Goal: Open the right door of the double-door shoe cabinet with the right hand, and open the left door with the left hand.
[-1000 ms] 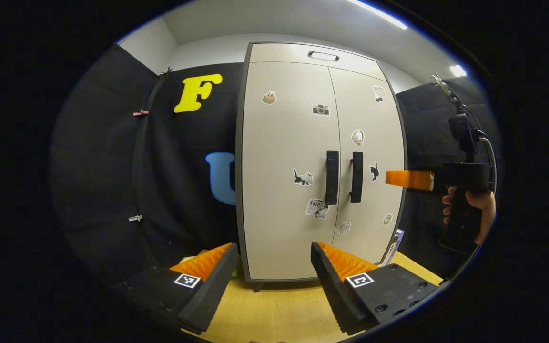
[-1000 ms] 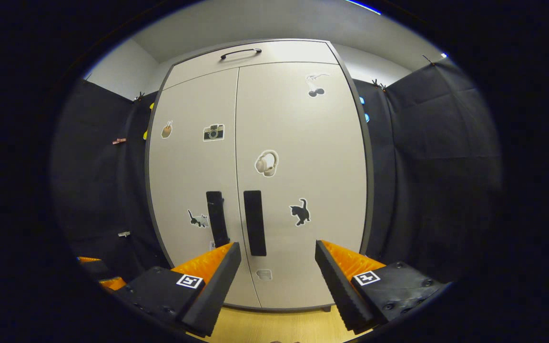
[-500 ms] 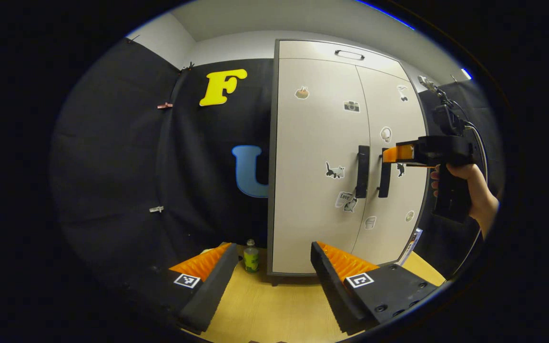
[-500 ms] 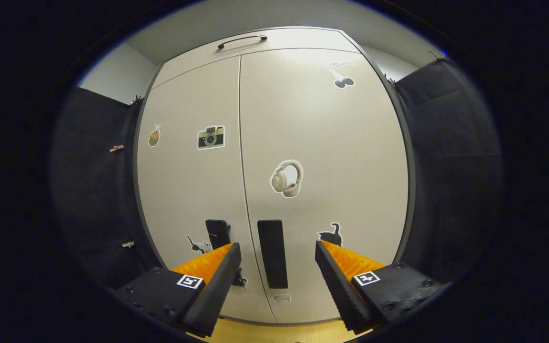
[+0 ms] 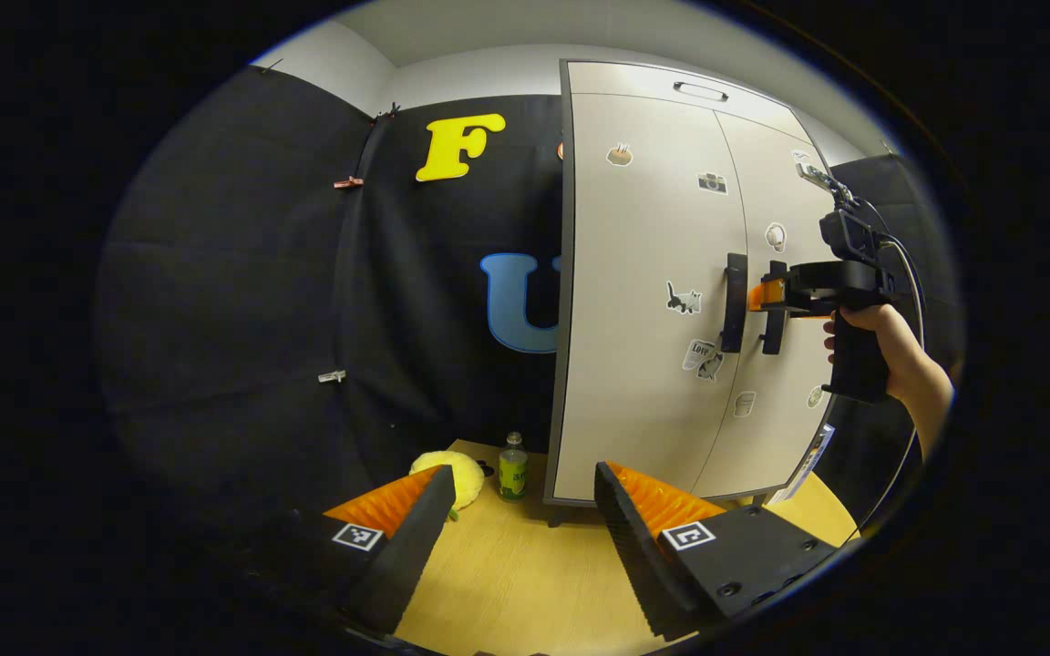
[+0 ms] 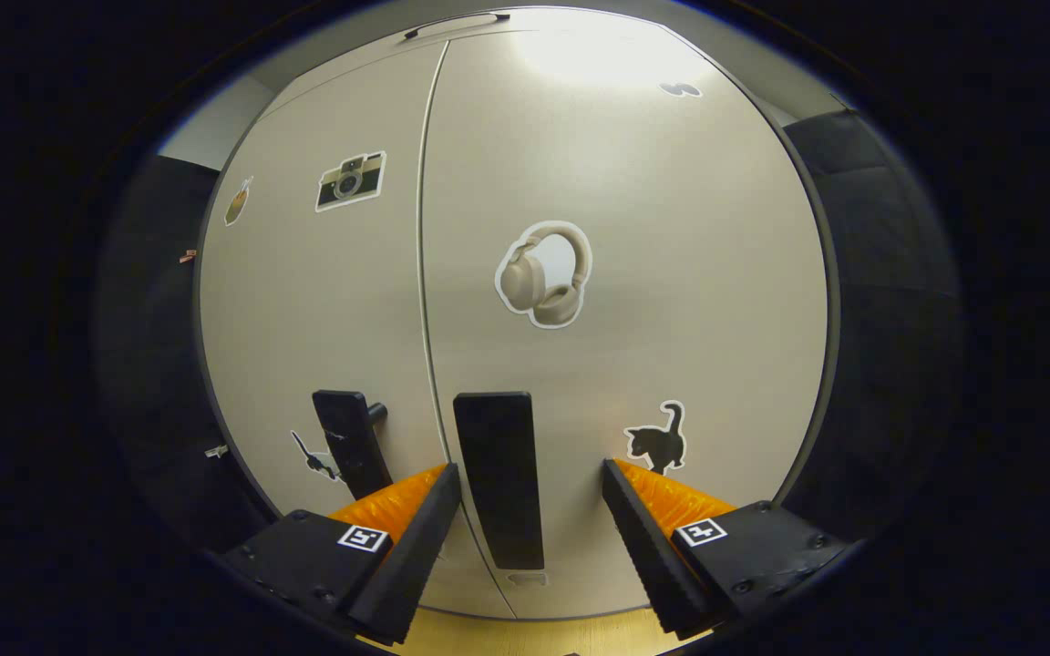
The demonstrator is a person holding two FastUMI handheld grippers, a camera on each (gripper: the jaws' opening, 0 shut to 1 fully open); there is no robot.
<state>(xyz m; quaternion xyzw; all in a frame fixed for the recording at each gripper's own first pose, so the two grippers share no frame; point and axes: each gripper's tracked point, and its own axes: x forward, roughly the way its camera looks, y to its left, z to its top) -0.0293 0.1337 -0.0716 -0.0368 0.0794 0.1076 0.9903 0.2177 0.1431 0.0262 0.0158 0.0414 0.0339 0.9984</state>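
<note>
**Both doors shut; right fingers lined up on the right handle**

We find neither door opened. The shoe cabinet stands at the far edge of the table, its right door and left door flush with each other, with only a thin seam between them.

The right gripper is close to the door face. Its fingers are spread apart with the right handle between them, and we see no contact on either side. In the left gripper view the same gripper, held in a hand, has its tip level with that handle. We judge the grasp imminent but not made.

The left gripper hangs back over the table, fingers wide apart and holding nothing, well away from the left handle. Its half of the task is not begun.

Cabinet condition: tall, pale panels with a dark frame, two dark vertical bar handles just beside the seam, and assorted stickers, among them a headphone sticker. A small bottle and a yellow soft item sit near the cabinet's left foot.
</note>
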